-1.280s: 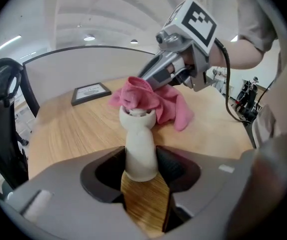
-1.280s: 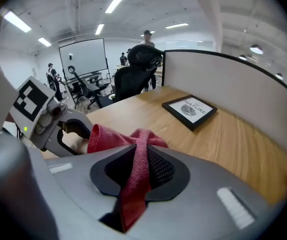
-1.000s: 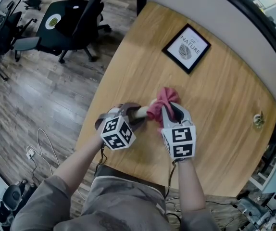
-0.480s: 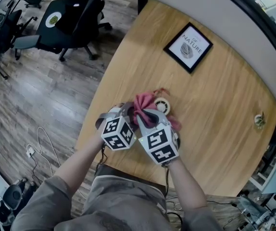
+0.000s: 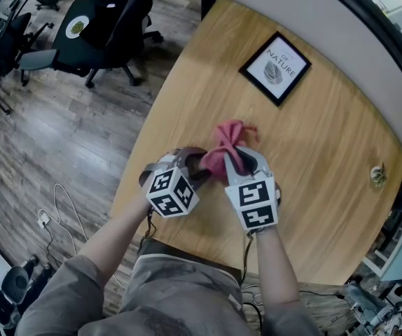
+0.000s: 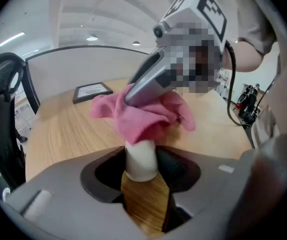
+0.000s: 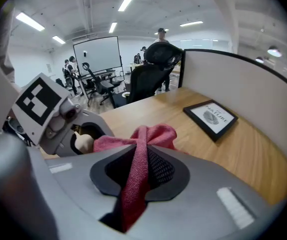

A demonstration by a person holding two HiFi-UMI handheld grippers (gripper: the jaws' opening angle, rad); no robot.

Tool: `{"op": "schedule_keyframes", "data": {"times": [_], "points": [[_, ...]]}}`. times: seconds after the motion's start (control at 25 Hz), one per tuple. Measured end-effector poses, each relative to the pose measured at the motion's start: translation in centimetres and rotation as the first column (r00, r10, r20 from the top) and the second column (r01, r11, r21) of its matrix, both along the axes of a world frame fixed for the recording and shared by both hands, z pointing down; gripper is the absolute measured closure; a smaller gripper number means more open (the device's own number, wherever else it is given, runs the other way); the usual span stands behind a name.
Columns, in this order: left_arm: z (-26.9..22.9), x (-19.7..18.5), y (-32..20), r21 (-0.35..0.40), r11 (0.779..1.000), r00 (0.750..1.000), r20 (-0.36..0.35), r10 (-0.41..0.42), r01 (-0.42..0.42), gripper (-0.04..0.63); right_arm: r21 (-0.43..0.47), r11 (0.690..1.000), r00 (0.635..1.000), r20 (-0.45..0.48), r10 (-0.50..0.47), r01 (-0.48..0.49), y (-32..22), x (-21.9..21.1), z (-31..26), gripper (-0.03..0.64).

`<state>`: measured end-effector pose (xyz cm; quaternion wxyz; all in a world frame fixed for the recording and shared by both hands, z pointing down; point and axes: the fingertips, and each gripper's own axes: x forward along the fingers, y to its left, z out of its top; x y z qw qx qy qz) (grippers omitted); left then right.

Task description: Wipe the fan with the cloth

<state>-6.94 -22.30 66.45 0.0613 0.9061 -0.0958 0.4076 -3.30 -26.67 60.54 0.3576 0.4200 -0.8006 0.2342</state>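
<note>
My left gripper is shut on the white handle of the small fan, holding it just above the wooden table. A pink cloth is draped over the far end of the fan and hides its head. My right gripper is shut on a bunched fold of that cloth and presses it onto the fan from the right. In the right gripper view the handle's cream end shows inside the left gripper's jaws.
A black-framed picture lies flat on the table's far side. A small round object sits near the right edge. An office chair stands on the floor beyond the table's left edge. A curved partition borders the back.
The right gripper swept the cloth left over the handle, baring the round fan head, then back right. The cloth now covers the head again. The left gripper has stayed still.
</note>
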Motion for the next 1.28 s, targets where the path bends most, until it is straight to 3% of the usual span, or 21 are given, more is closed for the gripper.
{"op": "schedule_keyframes", "data": {"times": [0.12,0.24,0.44,0.52,0.72,0.88,1.0,1.16,1.28], "points": [[-0.2,0.0,-0.1,0.001,1.000,1.000,-0.002,0.003,-0.003,0.402,0.004,0.997,0.997,-0.024,0.079,-0.079,-1.2,3.2,0.0,0.551],[-0.1,0.1,-0.2,0.011,1.000,1.000,0.007,0.005,-0.005,0.402,0.025,0.995,0.994,-0.056,0.098,-0.097,-1.3,3.9,-0.2,0.552],[0.0,0.0,-0.2,0.011,1.000,1.000,0.013,-0.005,0.005,0.402,-0.001,0.999,0.999,-0.029,-0.035,0.035,1.2,-1.3,0.4,0.552],[-0.1,-0.1,-0.3,0.011,1.000,1.000,0.010,-0.013,0.013,0.402,0.008,0.999,0.999,-0.018,-0.048,0.048,1.7,-2.9,0.5,0.552],[-0.2,-0.1,-0.4,0.029,1.000,1.000,0.012,-0.003,0.002,0.402,-0.065,0.991,0.992,0.066,-0.110,0.114,3.0,-6.7,0.7,0.554],[-0.1,-0.6,-0.3,0.023,0.999,0.999,0.022,-0.025,0.025,0.402,-0.062,0.987,0.986,0.085,-0.141,0.147,2.5,-7.1,1.0,0.552],[-0.1,-0.5,0.0,0.022,0.997,0.997,0.019,-0.070,0.070,0.402,-0.006,0.995,0.995,0.027,-0.099,0.099,1.4,-5.9,1.0,0.552],[-0.2,-0.8,0.2,0.012,0.996,0.996,0.023,-0.088,0.087,0.402,0.089,0.995,0.999,0.001,0.039,-0.039,-0.3,-2.3,-0.4,0.552],[0.0,-1.4,0.3,-0.002,0.995,0.995,0.029,-0.099,0.100,0.402,0.094,0.988,0.991,-0.040,0.124,-0.120,-1.0,1.2,-0.3,0.552]]}}
